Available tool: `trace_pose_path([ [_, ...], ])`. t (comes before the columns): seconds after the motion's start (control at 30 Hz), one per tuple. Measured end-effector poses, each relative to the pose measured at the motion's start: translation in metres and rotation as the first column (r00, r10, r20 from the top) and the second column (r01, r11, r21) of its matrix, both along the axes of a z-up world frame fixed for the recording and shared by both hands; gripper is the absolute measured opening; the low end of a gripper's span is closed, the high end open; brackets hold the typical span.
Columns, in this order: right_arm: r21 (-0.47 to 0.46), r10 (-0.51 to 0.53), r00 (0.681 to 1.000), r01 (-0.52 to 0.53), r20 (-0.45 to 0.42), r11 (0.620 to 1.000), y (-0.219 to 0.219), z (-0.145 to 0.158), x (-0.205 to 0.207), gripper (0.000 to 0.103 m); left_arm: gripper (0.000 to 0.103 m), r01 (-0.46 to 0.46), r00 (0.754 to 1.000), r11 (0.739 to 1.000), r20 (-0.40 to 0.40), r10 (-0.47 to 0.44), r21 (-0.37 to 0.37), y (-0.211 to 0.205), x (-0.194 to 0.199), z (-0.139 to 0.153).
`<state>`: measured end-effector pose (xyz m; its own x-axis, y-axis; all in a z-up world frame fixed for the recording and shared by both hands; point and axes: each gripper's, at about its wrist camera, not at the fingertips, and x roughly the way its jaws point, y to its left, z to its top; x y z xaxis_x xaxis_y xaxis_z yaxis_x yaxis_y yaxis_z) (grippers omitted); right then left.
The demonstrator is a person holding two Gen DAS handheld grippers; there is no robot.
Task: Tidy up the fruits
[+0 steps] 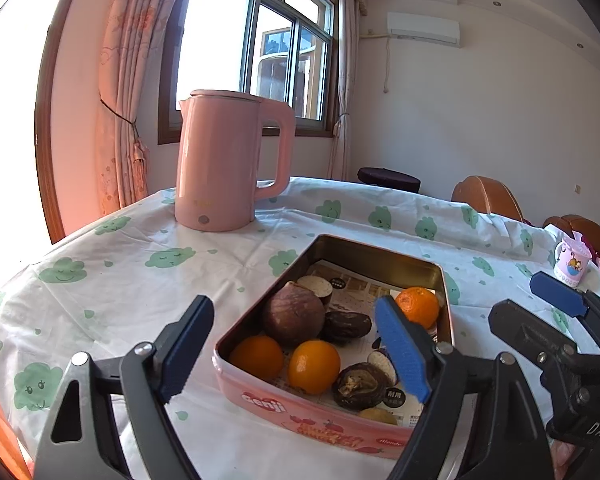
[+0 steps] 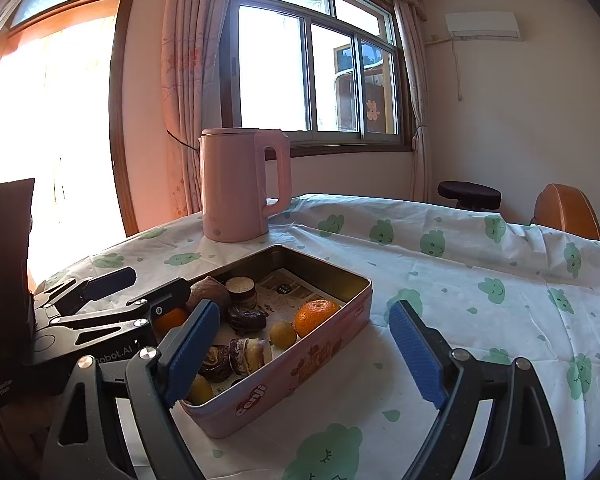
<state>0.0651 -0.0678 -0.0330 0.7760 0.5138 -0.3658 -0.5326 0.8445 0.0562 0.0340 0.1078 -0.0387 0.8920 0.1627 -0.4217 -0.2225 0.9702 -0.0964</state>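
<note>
My left claw (image 1: 296,344) gapes empty directly over the tin (image 1: 340,432) of fruit; my right claw (image 2: 304,352), also wide, straddles its right wall.

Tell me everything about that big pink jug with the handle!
The tall pink electric kettle looks like smooth matte plastic. It has a flat closed lid, a small pointed spout on the left, a big loop handle on the right and a round grey mark low on the front. It stands upright on the white cloud-print tablecloth, behind the pink tin box, not touching it.
</note>
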Motion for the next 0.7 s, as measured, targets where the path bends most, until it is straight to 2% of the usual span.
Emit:
trace_pose_path([
  [0.1, 0.004, -0.001, 1.000, 0.002, -0.002, 1.000, -0.001, 0.000, 0.001, 0.091, 0.087, 0.002, 1.000, 1.000, 0.001, -0.002, 0.004, 0.000, -0.001, 0.000],
  [0.4, 0.020, -0.012, 1.000, 0.012, 0.004, 1.000, -0.004, 0.000, 0.001, 0.092, 0.100, 0.001, 1.000, 1.000, 0.019, -0.001, 0.021, -0.002, -0.005, 0.005],
  [0.57, 0.049, -0.034, 0.999, 0.033, 0.012, 0.998, -0.014, 0.002, -0.001, 0.092, 0.103, 0.016, 1.000, 1.000, 0.023, -0.016, 0.009, -0.003, -0.007, 0.009],
  [0.7, 0.038, -0.054, 0.998, 0.053, 0.024, 0.998, -0.018, 0.003, -0.001, 0.092, 0.103, 0.012, 1.000, 1.000, 0.025, -0.013, 0.017, -0.005, -0.007, 0.010],
])
